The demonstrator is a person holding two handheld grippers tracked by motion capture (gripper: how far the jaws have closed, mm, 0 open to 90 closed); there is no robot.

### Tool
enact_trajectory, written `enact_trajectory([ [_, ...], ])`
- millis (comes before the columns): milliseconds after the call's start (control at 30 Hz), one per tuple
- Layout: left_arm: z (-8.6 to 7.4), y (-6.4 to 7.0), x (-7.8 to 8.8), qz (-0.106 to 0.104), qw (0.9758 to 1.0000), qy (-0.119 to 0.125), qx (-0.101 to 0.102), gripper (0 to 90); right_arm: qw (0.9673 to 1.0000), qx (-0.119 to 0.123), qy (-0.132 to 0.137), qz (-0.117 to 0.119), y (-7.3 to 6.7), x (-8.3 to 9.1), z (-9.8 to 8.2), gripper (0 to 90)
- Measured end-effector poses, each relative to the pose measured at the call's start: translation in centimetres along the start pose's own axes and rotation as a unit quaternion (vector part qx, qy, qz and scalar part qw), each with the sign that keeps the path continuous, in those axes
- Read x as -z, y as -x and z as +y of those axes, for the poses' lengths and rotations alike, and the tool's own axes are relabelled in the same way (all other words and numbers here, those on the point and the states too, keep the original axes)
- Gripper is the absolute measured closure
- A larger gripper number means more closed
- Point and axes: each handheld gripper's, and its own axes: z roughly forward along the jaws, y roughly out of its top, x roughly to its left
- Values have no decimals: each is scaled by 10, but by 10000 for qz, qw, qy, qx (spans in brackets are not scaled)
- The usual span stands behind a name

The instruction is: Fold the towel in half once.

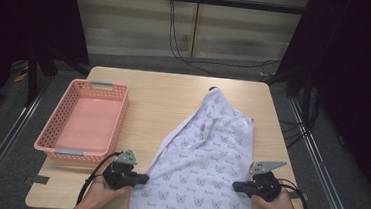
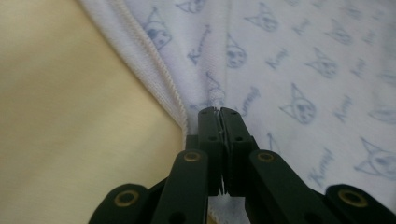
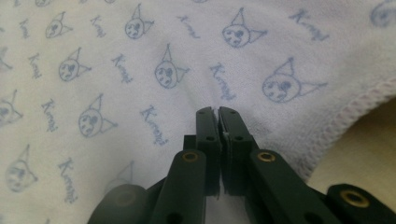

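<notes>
From the high view, a white printed cloth (image 1: 204,161) lies spread on the counter (image 1: 174,98), running from near its far edge to the near edge, with a pink basket (image 1: 84,121) well apart at the left. The left gripper (image 1: 140,179) meets the cloth's left edge, the right gripper (image 1: 237,186) its right edge. In the left gripper view the jaws are pressed together, pinching the cloth (image 2: 280,70) by its stitched hem. In the right gripper view the jaws are likewise clamped on the cloth (image 3: 140,70), just inside its hem.
</notes>
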Motion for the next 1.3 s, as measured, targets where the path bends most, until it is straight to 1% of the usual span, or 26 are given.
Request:
enact_trajectory([
  [33,-2,5,1,-30,10000,-42,8,883,10000,10,-46,55,-3,2,-1,878],
  [67,-5,11,3,-217,9996,-183,-47,883,9999,38,-68,97,-5,3,-3,879],
  [100,-6,15,4,-242,9995,-151,-104,881,9999,41,-75,142,-10,7,-5,878],
  [133,-6,17,8,-218,9997,-54,-126,877,9998,77,-35,162,-12,9,-7,873],
  [200,-4,14,11,-356,9991,228,18,848,9998,106,66,123,-16,15,-11,820],
  [267,2,8,9,-188,9993,294,90,774,9995,85,284,81,-15,21,-11,762],
  [333,11,0,8,-99,9985,516,153,749,9990,-11,441,-49,-11,26,-8,691],
  [367,19,-6,7,4,9979,608,209,726,9986,-12,512,-88,-9,27,-7,675],
  [400,25,-12,6,57,9973,703,194,715,9980,-66,594,-229,-5,29,-4,635],
  [500,43,-27,-3,195,9966,773,222,692,9956,-178,786,-474,7,31,4,592],
  [533,50,-32,-9,310,9961,799,222,691,9950,-198,829,-522,12,31,7,578],
  [600,59,-38,-18,296,9966,749,155,706,9938,-238,869,-657,23,27,14,559],
  [633,64,-39,-23,436,9966,699,69,709,9935,-254,876,-681,26,26,16,557],
  [700,73,-46,-35,345,9971,674,93,718,9925,-322,895,-768,34,21,21,539],
  [767,78,-49,-43,376,9970,671,90,717,9919,-378,890,-824,41,16,26,537],
  [833,83,-50,-48,350,9978,562,29,708,9920,-393,856,-837,46,11,30,529],
  [867,85,-50,-51,390,9976,580,-3,705,9920,-415,842,-847,48,9,31,525],
  [900,86,-49,-54,346,9975,612,30,705,9921,-410,808,-870,50,7,32,522],
  [1000,88,-47,-61,332,9979,543,-122,678,9924,-389,715,-923,53,-1,35,500],
  [1067,88,-46,-64,637,9971,365,-194,633,9928,-403,622,-938,55,-5,34,483],
  [1100,87,-48,-65,713,9966,326,-237,624,9929,-420,603,-941,55,-5,33,476],
  [1133,86,-50,-64,760,9962,385,-164,626,9931,-406,558,-949,57,-7,31,476],
  [1200,85,-51,-62,830,9957,347,-234,643,9930,-367,456,-1025,57,-8,27,478],
  [1233,84,-51,-60,934,9948,325,-238,643,9933,-372,398,-1016,57,-8,26,484],
  [1267,81,-52,-58,1024,9939,309,-272,643,9934,-354,381,-1018,57,-8,24,487],
  [1300,78,-52,-55,1033,9937,319,-279,667,9933,-354,390,-1025,56,-8,21,492],
])
